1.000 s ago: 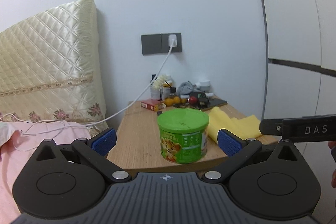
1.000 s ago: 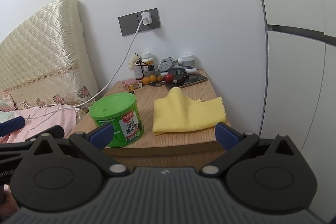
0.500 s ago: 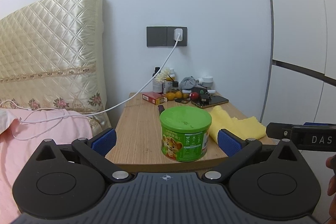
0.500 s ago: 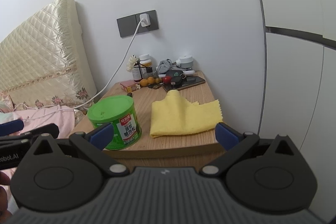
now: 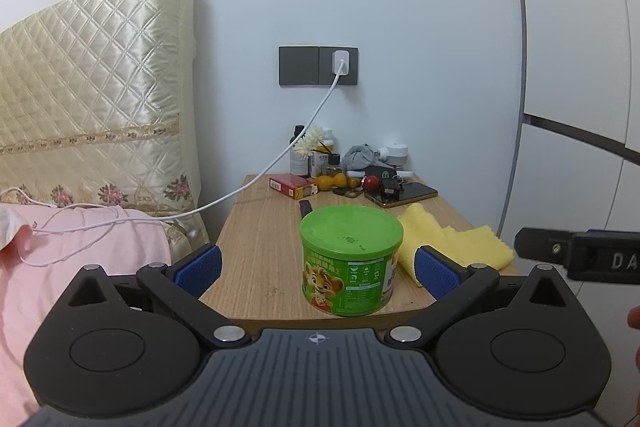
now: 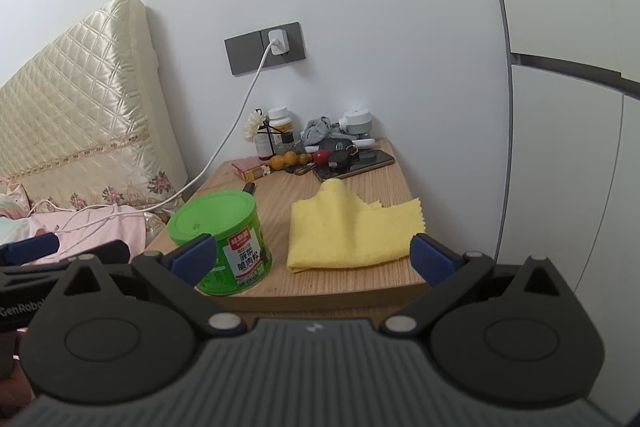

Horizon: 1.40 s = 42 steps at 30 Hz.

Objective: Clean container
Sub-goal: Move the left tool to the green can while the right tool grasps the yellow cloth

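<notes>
I hold my left gripper [image 5: 316, 267] level, its jaws spread wide; my right gripper [image 6: 312, 259] is likewise wide open, tilted slightly down, I think.

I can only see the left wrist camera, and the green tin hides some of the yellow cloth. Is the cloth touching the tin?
Observer: No. In the right wrist view the yellow cloth lies apart from the green tin, with bare wood between them.
Operator: Is my other gripper open? I just see a black bar.
Observer: Yes. The right gripper is open, jaws wide and holding nothing, with the cloth ahead of it.
Operator: What's on the side of the tin I can't see?
Observer: A white panel with dark Chinese writing under a red patch.
</notes>
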Tool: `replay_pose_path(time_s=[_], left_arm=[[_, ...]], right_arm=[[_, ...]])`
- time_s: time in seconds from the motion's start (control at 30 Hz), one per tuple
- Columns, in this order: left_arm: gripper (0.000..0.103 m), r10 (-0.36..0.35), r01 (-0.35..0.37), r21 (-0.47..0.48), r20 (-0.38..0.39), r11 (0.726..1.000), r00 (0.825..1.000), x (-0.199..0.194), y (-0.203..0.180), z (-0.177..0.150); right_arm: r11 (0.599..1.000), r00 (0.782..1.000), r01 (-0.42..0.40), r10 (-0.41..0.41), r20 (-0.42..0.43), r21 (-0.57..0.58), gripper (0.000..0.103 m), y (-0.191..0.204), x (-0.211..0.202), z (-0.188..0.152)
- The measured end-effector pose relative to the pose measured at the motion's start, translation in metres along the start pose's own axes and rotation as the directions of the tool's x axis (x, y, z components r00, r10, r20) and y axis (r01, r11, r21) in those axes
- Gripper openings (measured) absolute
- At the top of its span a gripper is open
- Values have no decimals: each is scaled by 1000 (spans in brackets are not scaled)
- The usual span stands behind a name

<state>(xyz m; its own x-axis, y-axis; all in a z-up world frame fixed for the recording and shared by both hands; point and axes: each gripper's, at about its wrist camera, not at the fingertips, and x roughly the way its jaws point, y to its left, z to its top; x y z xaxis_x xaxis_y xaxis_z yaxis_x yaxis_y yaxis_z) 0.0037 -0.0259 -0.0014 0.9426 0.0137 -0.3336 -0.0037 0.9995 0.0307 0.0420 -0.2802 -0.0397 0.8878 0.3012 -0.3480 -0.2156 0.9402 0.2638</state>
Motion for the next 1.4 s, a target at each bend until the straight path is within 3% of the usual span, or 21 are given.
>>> replay_pose_path(time_s=[0.33, 0.57, 0.87, 1.3, 1.4], left_arm=[[103, 3, -2, 33, -24, 999, 1000, 23, -2, 1], [103, -55, 57, 97, -20, 994, 998, 52, -6, -15], [103, -92, 94, 76, -31, 993, 995, 113, -9, -35], [103, -124, 118, 115, 52, 986, 991, 135, -16, -45], [98, -129, 120, 131, 65, 984, 989, 137, -16, -45]], right_arm=[[1000, 1000, -19, 18, 21, 15, 103, -8, 10, 2], [999, 999, -3, 2, 32, 32, 103, -16, 22, 2], [998, 999, 16, -18, 45, 55, 103, -27, 39, 1], [1000, 998, 29, -29, -50, 8, 102, -33, 131, 3], [1000, 997, 23, -23, -77, -4, 102, -29, 149, 0]])
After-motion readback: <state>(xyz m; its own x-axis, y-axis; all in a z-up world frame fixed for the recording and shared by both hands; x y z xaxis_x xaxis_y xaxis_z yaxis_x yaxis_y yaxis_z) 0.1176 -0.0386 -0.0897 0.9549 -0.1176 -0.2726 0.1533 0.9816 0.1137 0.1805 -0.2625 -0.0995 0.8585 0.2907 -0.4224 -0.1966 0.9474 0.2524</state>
